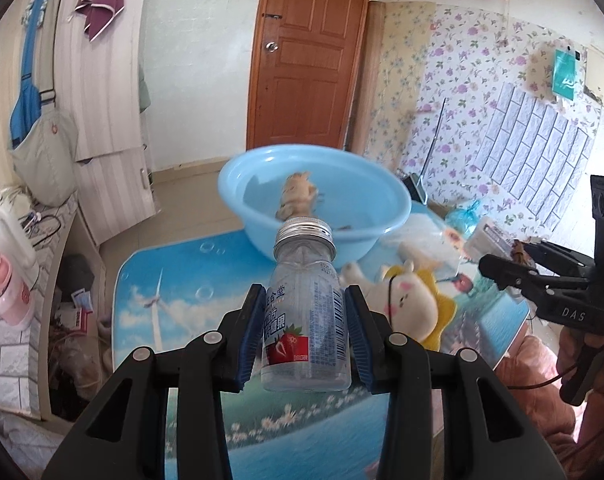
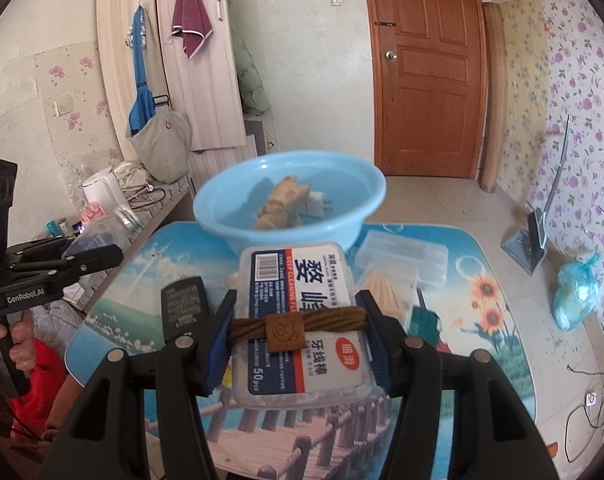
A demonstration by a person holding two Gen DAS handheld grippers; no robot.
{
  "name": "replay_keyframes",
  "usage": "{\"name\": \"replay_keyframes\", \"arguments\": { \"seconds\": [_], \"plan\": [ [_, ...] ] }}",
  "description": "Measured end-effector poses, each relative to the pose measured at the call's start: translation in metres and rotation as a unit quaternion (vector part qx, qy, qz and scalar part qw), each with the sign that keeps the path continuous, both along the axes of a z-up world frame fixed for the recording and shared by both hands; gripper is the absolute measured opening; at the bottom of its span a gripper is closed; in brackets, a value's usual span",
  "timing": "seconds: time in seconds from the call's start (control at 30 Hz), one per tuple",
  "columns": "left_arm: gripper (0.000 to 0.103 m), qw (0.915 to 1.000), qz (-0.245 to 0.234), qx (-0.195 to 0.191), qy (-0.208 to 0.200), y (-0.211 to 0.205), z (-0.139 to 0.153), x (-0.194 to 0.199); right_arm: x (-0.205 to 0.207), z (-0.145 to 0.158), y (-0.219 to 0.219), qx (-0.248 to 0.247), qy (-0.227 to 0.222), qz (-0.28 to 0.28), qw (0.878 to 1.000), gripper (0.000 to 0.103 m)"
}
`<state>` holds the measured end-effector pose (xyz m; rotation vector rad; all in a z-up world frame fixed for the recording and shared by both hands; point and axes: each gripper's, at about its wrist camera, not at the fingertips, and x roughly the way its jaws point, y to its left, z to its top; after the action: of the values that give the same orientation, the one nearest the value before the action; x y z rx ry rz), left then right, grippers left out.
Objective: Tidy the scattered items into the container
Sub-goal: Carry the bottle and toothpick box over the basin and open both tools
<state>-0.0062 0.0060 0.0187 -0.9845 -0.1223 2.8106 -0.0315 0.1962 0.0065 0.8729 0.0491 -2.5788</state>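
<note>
The basin point(image 2: 238, 236) is open on top, and only a brown toy point(image 2: 280, 202) and a small white thing lie inside, so much of its floor is bare. On the tabletop point(image 2: 482, 356), a clear box point(image 2: 406, 258) and a black remote point(image 2: 184, 302) sit just before the basin. A plush point(image 1: 412, 300) lies near the basin too.

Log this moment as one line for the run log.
left gripper: shut on clear plastic bottle | right gripper: shut on clear floss-pick box with brown hair tie | light blue plastic basin: holds plush toy
</note>
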Motion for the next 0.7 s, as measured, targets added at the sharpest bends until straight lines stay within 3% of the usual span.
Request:
{"name": "replay_keyframes", "arguments": {
  "seconds": [0.37,0.7],
  "plan": [
    [0.039,0.9995,-0.025,0.004,0.020,0.015,0.017,-0.046,-0.034,0.005,-0.012,-0.004,0.003,0.013,1.000,0.056],
    [0.039,0.9991,-0.041,0.010,0.008,0.018,0.006,-0.103,-0.072,0.001,-0.031,0.003,-0.002,0.025,1.000,0.056]
  ]
}}
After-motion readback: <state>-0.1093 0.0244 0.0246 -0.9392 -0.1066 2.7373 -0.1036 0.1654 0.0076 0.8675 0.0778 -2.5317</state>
